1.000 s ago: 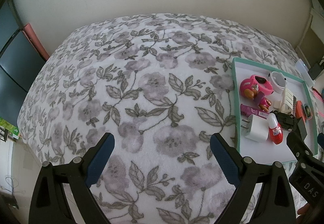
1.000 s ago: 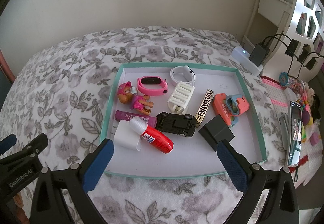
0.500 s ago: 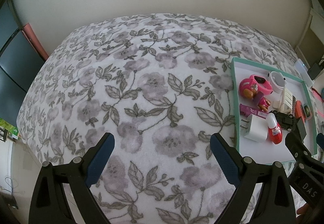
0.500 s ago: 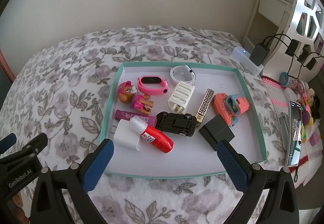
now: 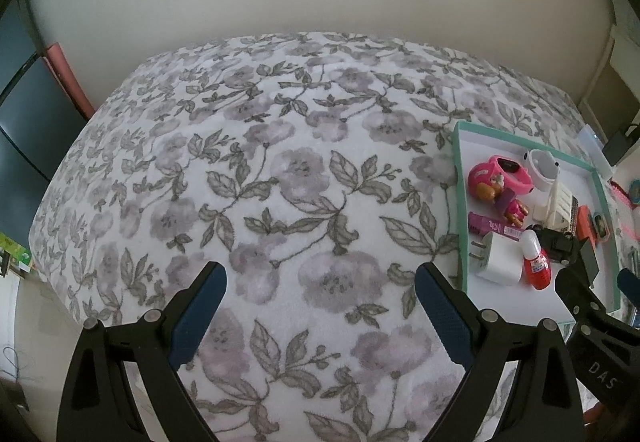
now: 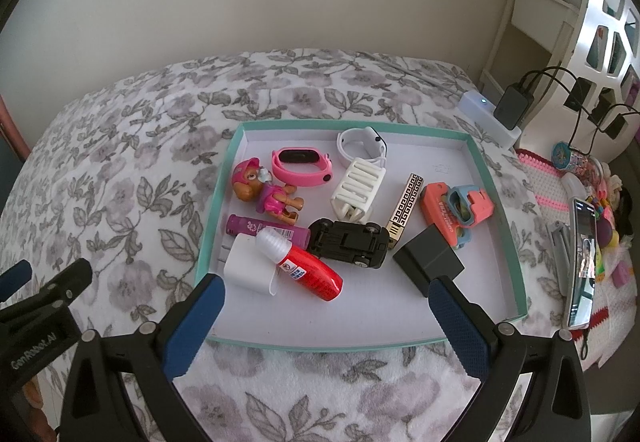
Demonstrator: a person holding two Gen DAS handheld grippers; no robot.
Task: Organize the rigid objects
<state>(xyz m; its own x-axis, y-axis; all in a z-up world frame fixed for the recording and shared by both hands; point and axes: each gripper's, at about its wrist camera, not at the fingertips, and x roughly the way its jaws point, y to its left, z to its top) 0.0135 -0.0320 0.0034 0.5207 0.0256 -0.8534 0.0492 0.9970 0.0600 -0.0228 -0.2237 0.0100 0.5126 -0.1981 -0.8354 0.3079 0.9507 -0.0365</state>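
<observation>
My left gripper (image 5: 318, 308) hangs over the flowered bed cover (image 5: 260, 182), with its jaws spread wide and nothing between them. Only the blanket shows between the blue pads (image 5: 198, 306). My right gripper (image 6: 326, 316) is also spread wide and holds nothing; it hovers above the near edge of the teal tray (image 6: 362, 347), which lies on the bed in the centre of the right wrist view and at the right edge of the left wrist view.

All the small things are inside the tray. In the upper left part there is a toy puppy in pink (image 6: 264, 194), and just beside it a pink wristband (image 6: 301, 167). Behind them, near the far wall of the tray, stands a white smartwatch (image 6: 360, 142), and a white ribbed piece (image 6: 358, 186) lies just in front of it. A purple tube (image 6: 266, 230) lies below the puppy. A white charger plug (image 6: 244, 268) sits in the lower left part, and a red bottle with white cap (image 6: 308, 268) leans over it. A black toy car (image 6: 348, 242) lies upside down in the middle, touching a gold patterned bar (image 6: 406, 208). To the right there is a coral and blue gadget (image 6: 456, 208), and in front of it a black box (image 6: 428, 264).

At the far right of the right wrist view, a phone (image 6: 582, 262) lies on a pink crocheted mat (image 6: 544, 186) among small trinkets.
</observation>
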